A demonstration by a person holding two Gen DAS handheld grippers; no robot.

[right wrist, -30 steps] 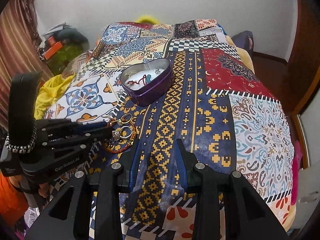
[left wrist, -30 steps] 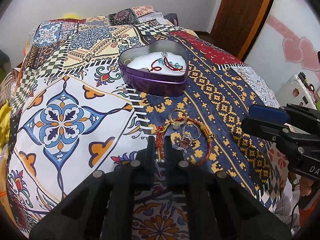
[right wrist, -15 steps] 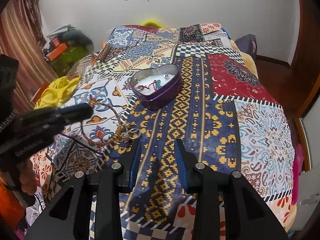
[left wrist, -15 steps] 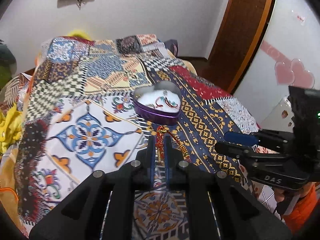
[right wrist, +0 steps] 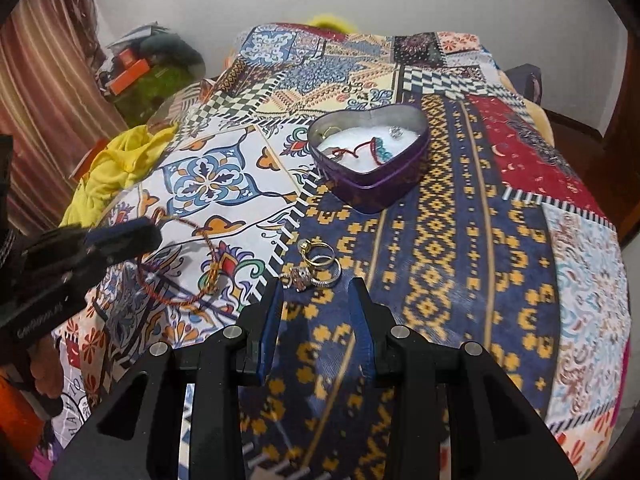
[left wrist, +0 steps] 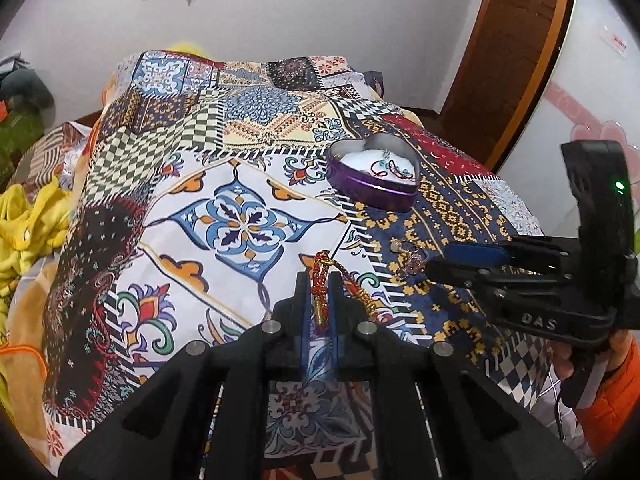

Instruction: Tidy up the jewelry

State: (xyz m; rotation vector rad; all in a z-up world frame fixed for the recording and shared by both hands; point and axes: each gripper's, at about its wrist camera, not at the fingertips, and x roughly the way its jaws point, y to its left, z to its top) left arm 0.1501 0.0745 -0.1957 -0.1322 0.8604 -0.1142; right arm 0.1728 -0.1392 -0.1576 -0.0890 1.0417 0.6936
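Gripping the bracelet (left wrist: pixel 319 280) in our left claw (left wrist: pixel 319 292), right claw (right wrist: pixel 316 308) spread, we see the tin (left wrist: pixel 374 190) upper right.

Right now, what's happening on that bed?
A person with two handheld grippers is sorting jewelry into the purple heart tin. The left gripper is shut on a red-and-gold bracelet, lifted above the patchwork bedspread. The right gripper is open, poised just short of the rings lying on the cloth. The tin already holds a few pieces.
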